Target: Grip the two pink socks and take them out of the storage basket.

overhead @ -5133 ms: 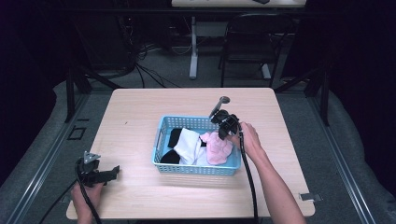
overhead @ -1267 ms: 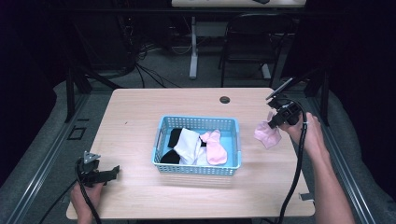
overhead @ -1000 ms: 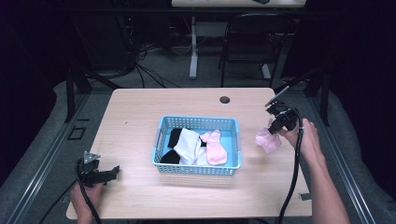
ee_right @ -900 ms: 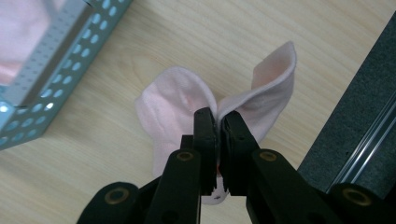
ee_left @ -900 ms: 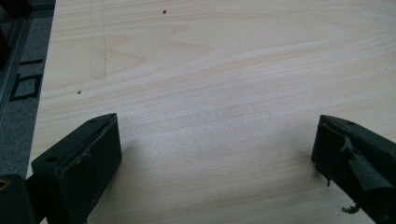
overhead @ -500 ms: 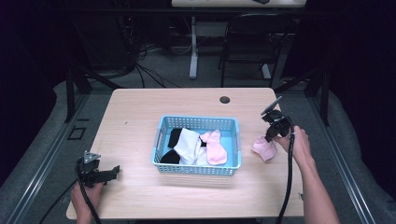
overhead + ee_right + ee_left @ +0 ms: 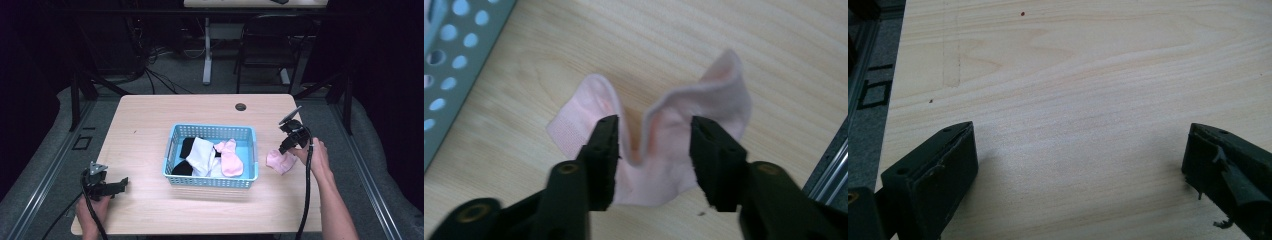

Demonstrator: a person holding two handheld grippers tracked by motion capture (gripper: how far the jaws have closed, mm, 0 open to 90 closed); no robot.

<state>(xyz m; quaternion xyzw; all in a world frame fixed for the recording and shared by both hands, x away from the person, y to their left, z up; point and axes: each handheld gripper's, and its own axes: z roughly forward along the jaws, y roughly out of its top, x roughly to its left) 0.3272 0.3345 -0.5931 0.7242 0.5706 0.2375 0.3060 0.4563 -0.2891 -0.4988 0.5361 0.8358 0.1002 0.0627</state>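
A pink sock (image 7: 281, 161) lies crumpled on the wooden table (image 7: 150, 120) just right of the blue basket (image 7: 210, 131). My right gripper (image 7: 286, 145) hovers over it. In the right gripper view the sock (image 7: 719, 100) is folded up between the two jaws, and my right gripper (image 7: 655, 125) is open, its jaws standing apart on either side of the fold. Inside the basket lie another pink sock (image 7: 231, 159), a white one (image 7: 202, 155) and a black one (image 7: 186, 147). My left gripper (image 7: 117, 184) rests open at the table's front left, over bare wood (image 7: 1078, 145).
The basket's perforated wall (image 7: 454, 65) is close to the left of the sock. A round cable hole (image 7: 240, 106) sits near the table's far edge. A dark chair (image 7: 265, 45) and cables stand behind the table. The table's right edge is near the right hand.
My right gripper carried the pink sock from the basket out to the right, lowered it onto the table and opened its jaws. The left gripper stayed still.
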